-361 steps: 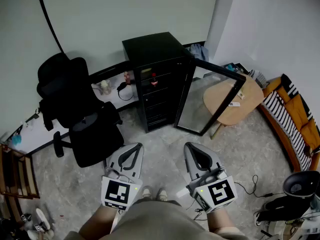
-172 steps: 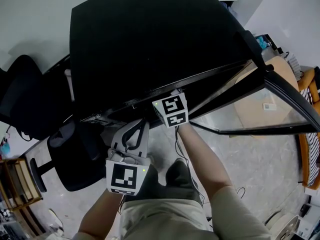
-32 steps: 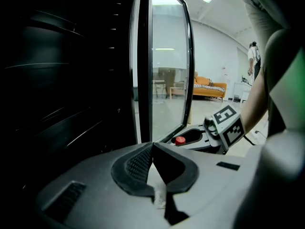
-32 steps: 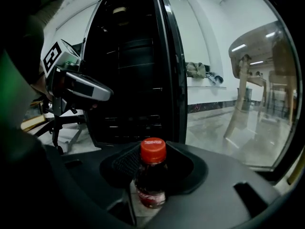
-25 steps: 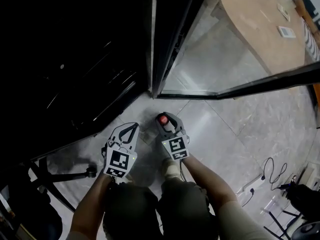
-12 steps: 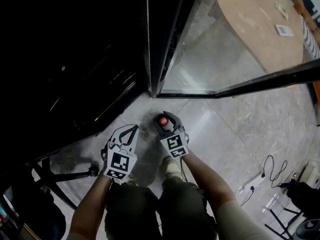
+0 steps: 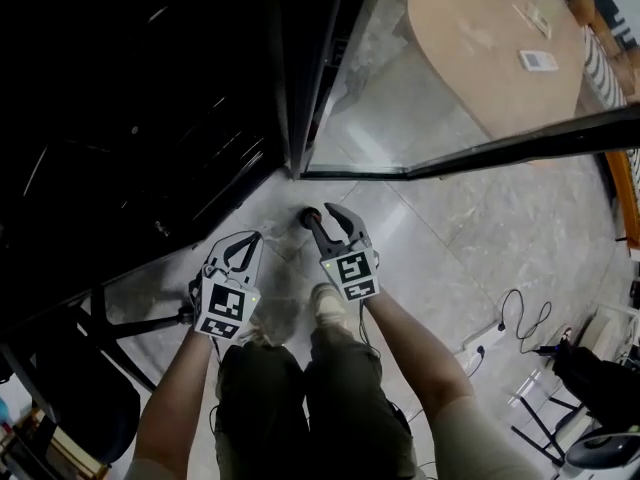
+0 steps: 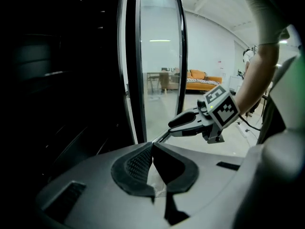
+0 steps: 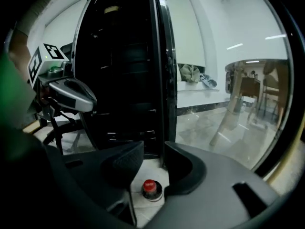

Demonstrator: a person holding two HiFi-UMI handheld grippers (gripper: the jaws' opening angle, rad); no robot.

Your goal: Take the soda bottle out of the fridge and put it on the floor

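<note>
The soda bottle, dark with a red cap, stands upright on the grey floor just in front of the open black fridge. My right gripper hovers at it with the cap by its left fingertip. In the right gripper view the cap shows low in the gap, under the jaws of the right gripper; the jaws are closing and no pad presses on it. My left gripper is held to the left, apart from the bottle. Its tips meet at the left gripper, empty.
The fridge's glass door stands swung open to the right. A round wooden table lies beyond it. A black chair base is at the left. Cables lie on the floor at the right.
The right gripper has drawn back from the bottle: its cap sat between the jaws before and now lies at their tips. The left gripper has shifted slightly.
</note>
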